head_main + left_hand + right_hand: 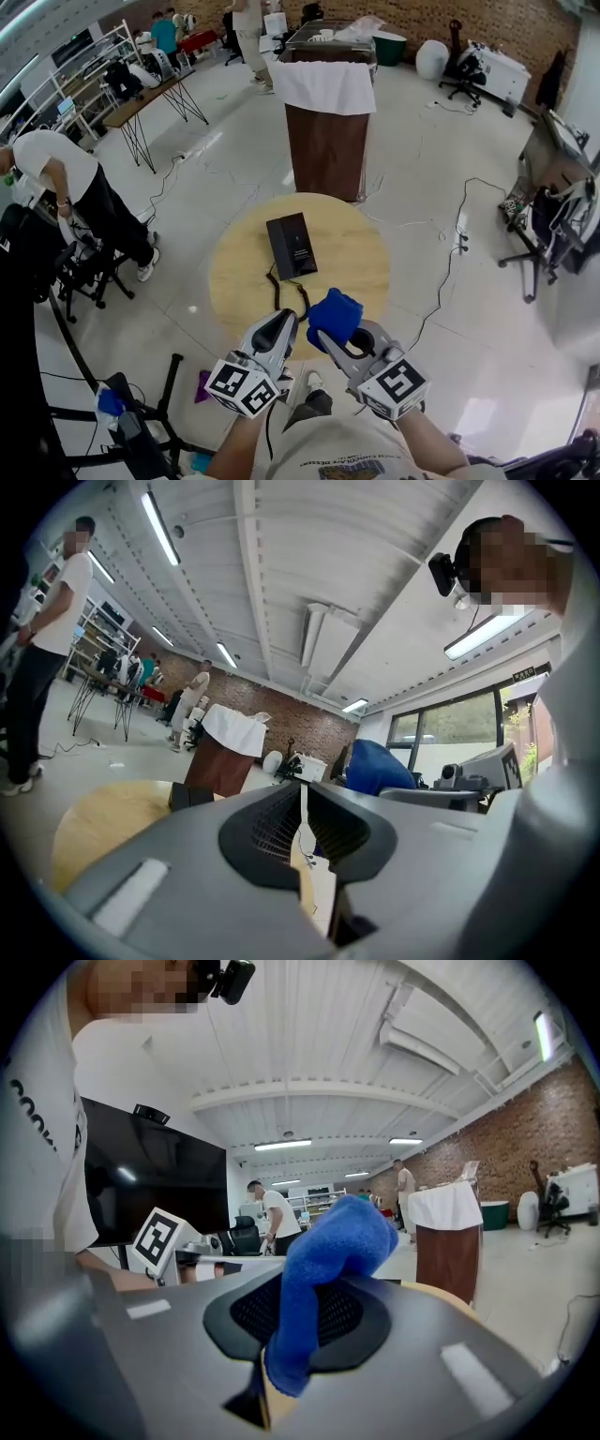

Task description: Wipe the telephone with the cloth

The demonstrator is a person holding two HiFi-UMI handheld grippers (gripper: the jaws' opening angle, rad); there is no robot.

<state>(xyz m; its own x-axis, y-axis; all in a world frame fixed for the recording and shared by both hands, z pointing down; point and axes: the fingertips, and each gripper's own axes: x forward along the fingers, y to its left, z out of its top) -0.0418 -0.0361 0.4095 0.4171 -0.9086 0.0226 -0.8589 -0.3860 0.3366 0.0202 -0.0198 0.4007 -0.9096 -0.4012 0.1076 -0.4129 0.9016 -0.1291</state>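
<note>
One flat black telephone lies on round wooden table.

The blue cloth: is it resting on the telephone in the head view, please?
No, the blue cloth is pinched in the right hand-held gripper, clear of the telephone on the round table.

Blue cloth, black telephone, light wood table
</note>
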